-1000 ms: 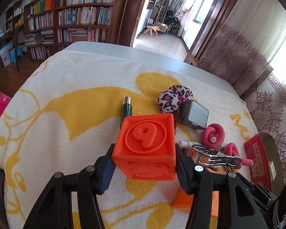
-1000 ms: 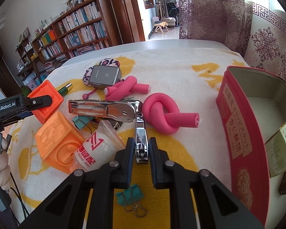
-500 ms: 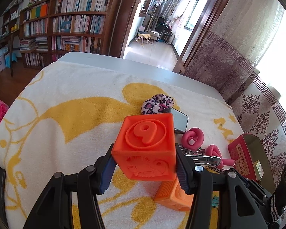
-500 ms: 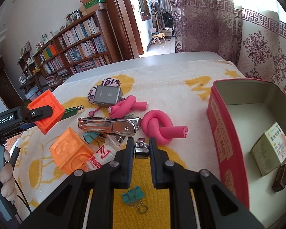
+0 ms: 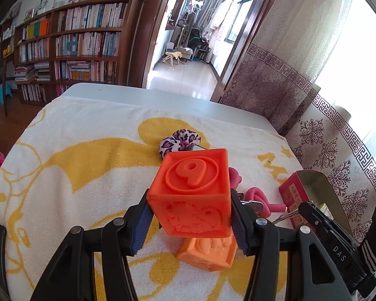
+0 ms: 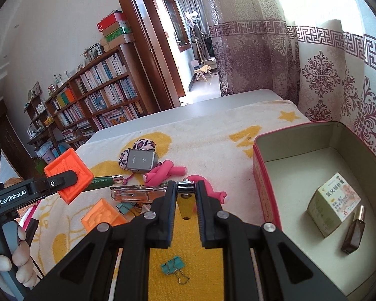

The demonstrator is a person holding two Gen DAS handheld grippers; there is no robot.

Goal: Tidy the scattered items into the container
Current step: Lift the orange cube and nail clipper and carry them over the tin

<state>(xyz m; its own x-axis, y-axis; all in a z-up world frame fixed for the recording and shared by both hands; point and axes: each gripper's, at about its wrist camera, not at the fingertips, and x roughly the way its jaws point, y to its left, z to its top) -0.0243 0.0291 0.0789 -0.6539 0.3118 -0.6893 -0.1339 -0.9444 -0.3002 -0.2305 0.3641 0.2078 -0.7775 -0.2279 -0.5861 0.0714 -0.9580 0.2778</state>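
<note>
Both views are bright with daylight; it pours through the curtains at the right, where the window area blows out to pure white; the same glare whitens the upper right of the right wrist view behind the patterned curtain; the far doorway floor shines with reflection; shadows on the towel are soft and short; straight lines bow strongly toward the edges, and the corners fall to black; the near fingers look slightly soft.
</note>
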